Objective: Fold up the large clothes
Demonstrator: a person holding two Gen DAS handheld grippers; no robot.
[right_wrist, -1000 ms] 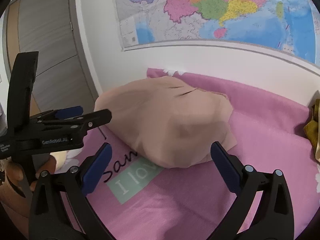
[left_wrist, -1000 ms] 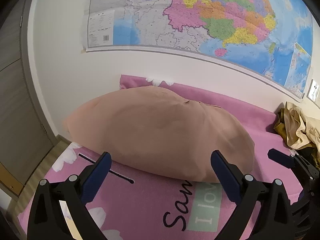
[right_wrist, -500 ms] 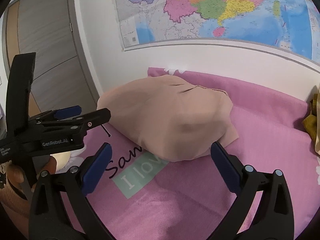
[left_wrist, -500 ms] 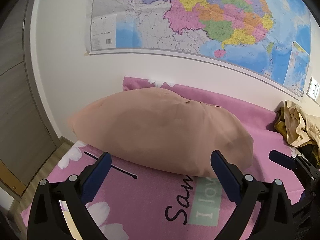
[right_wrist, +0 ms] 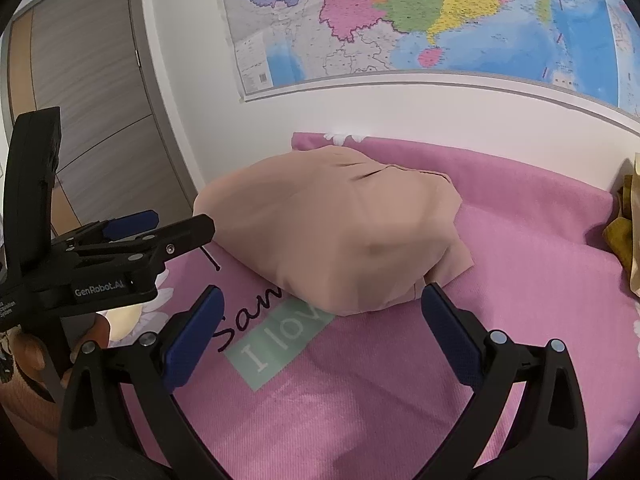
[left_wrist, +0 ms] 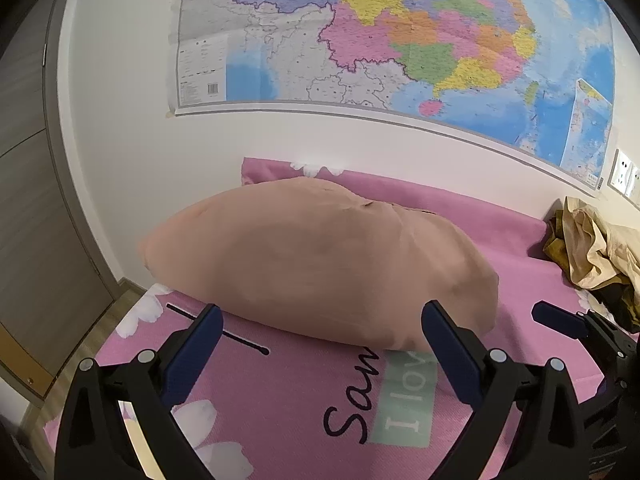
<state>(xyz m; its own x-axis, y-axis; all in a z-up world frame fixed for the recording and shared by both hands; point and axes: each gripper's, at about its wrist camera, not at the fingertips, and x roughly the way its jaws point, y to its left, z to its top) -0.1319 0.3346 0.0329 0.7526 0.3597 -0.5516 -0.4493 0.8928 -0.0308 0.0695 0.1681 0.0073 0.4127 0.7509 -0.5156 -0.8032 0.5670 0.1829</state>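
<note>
1. The tan garment (left_wrist: 320, 268) lies puffed on the pink blanket (left_wrist: 304, 412), below the wall map (left_wrist: 400, 40).
2. Left gripper (left_wrist: 320, 344) and right gripper (right_wrist: 320, 320) both gape, empty, just short of the garment's near edge.
3. Best let the fabric settle, then pinch its near corners evenly.

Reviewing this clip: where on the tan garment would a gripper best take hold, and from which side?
Probably the flat flap at the tan garment's right corner, approached from the right gripper's side. It lies thin on the pink sheet, while the rest is a smooth rounded mound with no edge to pinch.
</note>
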